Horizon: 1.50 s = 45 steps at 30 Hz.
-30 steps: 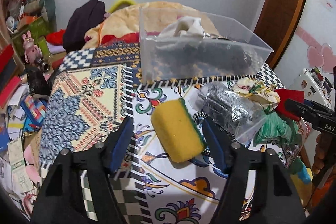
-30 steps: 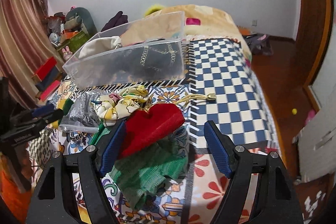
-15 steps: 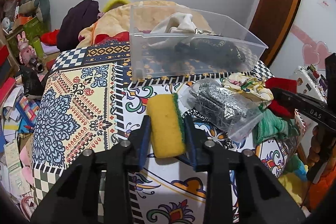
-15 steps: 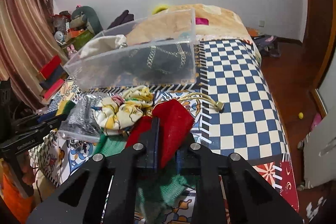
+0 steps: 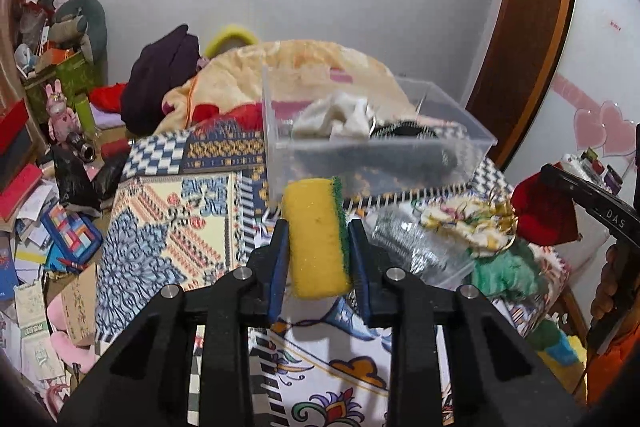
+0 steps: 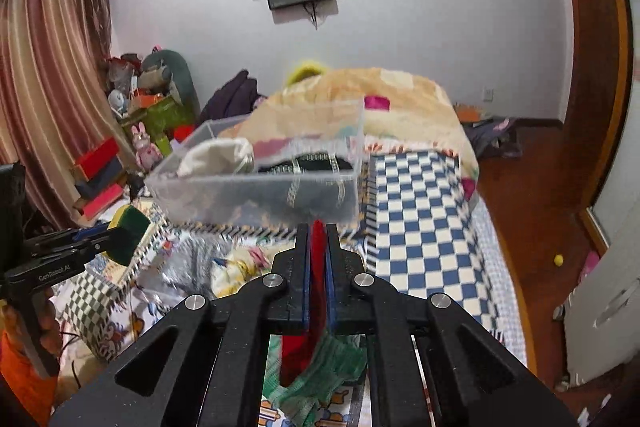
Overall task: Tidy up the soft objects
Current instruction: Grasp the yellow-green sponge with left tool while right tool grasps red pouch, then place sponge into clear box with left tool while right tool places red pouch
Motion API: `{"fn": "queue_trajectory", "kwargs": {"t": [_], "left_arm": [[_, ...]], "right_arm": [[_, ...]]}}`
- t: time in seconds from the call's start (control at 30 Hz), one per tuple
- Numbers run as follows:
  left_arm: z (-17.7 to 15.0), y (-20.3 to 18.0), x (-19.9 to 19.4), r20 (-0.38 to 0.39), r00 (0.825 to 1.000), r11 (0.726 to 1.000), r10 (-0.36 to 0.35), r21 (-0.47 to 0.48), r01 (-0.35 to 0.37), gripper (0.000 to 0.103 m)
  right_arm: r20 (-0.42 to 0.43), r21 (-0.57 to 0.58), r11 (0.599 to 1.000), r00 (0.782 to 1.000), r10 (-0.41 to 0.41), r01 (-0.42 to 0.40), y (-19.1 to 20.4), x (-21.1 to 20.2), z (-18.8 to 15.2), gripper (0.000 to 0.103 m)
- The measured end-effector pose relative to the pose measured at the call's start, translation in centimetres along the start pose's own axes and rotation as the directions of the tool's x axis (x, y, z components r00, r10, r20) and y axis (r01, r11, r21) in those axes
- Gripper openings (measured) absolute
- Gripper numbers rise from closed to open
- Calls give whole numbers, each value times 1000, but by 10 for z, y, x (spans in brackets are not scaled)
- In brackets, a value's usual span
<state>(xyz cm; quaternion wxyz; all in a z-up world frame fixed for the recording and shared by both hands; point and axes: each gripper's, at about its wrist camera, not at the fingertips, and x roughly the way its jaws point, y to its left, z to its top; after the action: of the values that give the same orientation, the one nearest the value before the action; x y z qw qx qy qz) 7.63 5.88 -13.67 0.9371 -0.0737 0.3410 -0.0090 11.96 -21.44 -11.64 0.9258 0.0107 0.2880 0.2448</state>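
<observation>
My left gripper is shut on a yellow sponge with a green scrub side and holds it above the patterned bedcover, in front of the clear plastic bin. The sponge also shows in the right wrist view. My right gripper is shut on a red cloth pouch, lifted in front of the clear bin; it shows in the left wrist view. The bin holds a white cloth and a black item.
On the bedcover lie a clear bag of silver material, a floral scrunchie and a green knit cloth. A beige blanket lies behind the bin. Clutter fills the floor at left.
Both grippers closed on their objects and lifted them: the left raised the sponge off the bedcover, the right raised the red pouch toward the bin.
</observation>
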Motion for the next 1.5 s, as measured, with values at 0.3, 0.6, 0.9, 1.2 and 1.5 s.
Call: {"fn": "queue_trajectory", "kwargs": {"t": [0.3, 0.6, 0.9, 1.2, 1.5], "left_arm": [[25, -3, -15, 78, 997, 1000, -12, 14, 11, 29], [24, -2, -14, 71, 997, 1000, -17, 11, 16, 29], [18, -4, -9, 42, 999, 1000, -10, 19, 9, 29], [24, -3, -9, 52, 999, 1000, -10, 22, 9, 29], [52, -2, -9, 105, 994, 1000, -5, 17, 3, 29]], "right_arm": [[75, -12, 1000, 997, 4, -3, 5, -15, 18, 5], [-152, -91, 995, 987, -41, 27, -2, 31, -9, 39], [-283, -71, 997, 958, -53, 34, -21, 65, -46, 50], [-260, -49, 998, 965, -44, 32, -26, 61, -39, 21], [-54, -40, 999, 998, -26, 24, -15, 17, 14, 20]]}}
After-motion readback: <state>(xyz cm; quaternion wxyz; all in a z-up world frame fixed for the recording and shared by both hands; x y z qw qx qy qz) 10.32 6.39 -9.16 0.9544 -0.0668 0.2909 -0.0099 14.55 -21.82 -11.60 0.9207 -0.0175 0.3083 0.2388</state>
